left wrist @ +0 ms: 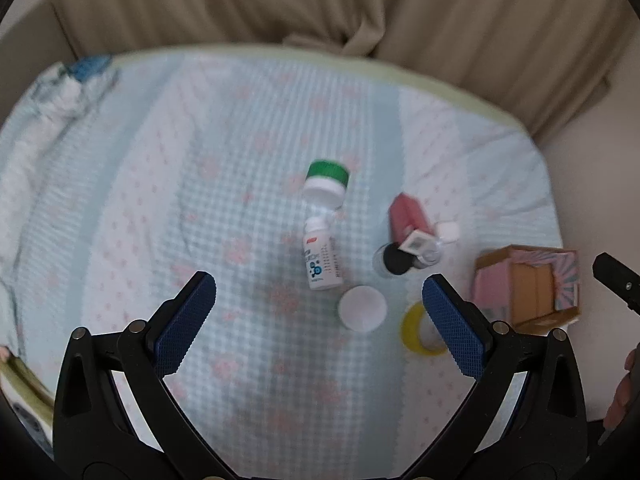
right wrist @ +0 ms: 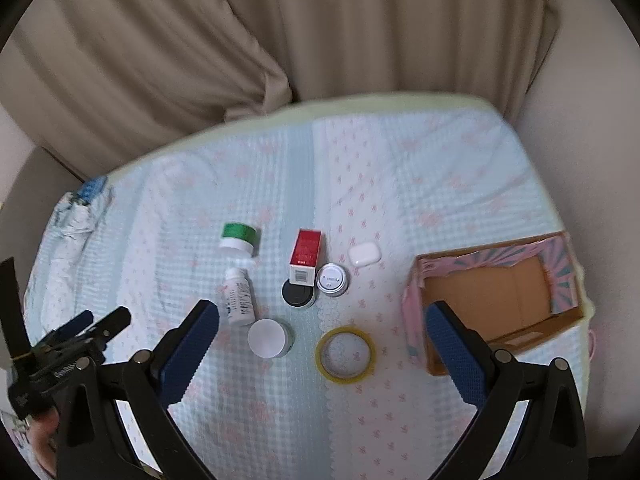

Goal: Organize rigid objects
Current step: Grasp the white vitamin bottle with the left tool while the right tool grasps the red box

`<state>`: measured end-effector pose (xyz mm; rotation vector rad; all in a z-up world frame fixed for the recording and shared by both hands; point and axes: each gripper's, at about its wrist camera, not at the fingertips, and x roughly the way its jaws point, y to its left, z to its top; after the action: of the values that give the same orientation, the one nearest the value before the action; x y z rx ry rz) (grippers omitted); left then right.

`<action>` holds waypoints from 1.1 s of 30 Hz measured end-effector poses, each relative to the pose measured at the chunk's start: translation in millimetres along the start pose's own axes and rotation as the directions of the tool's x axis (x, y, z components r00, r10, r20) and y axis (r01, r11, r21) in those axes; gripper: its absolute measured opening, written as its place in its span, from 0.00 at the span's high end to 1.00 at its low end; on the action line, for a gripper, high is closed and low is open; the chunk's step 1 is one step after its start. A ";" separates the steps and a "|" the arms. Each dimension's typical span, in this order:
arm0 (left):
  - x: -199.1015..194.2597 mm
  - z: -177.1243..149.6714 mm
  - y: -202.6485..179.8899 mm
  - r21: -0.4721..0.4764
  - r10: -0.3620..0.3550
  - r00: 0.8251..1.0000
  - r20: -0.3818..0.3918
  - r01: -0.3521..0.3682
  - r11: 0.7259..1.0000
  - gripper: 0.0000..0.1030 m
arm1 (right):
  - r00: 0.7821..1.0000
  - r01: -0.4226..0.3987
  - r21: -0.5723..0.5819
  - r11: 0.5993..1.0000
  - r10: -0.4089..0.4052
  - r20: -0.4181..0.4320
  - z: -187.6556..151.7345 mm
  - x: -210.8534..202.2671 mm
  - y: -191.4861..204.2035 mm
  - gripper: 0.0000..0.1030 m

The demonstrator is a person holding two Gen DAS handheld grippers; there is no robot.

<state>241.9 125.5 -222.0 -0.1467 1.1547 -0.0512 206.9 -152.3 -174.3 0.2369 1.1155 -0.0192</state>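
Small items lie on a bed with a light blue and pink cover. A green-capped jar [right wrist: 239, 239], a white dropper bottle [right wrist: 240, 302], a white-lidded jar [right wrist: 267, 338], a red box [right wrist: 306, 255], a black-lidded jar [right wrist: 297, 293], a silver-lidded jar [right wrist: 332, 279], a white earbud case [right wrist: 364, 253] and a yellow tape roll [right wrist: 345, 355] sit together. An open cardboard box [right wrist: 492, 300] stands to their right. My left gripper [left wrist: 319, 294] is open above the white bottle [left wrist: 320, 264] and white-lidded jar [left wrist: 362, 308]. My right gripper [right wrist: 320, 328] is open above the tape roll.
Beige curtains [right wrist: 280, 40] hang behind the bed. A crumpled cloth [right wrist: 76, 216] lies at the bed's far left. The left gripper shows at the left edge of the right wrist view [right wrist: 72, 340]. The cardboard box [left wrist: 528, 284] sits right of my left gripper.
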 end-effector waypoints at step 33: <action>293.2 5.4 -10.1 -0.085 0.024 0.906 -0.422 -0.065 0.994 0.50 | 0.797 -0.049 0.081 0.995 0.088 -0.598 60.9 364.6 0.5 0.60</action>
<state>365.8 82.0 -484.4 -0.2018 1.5948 0.0154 422.2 -126.4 -473.6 0.3534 1.7483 0.0939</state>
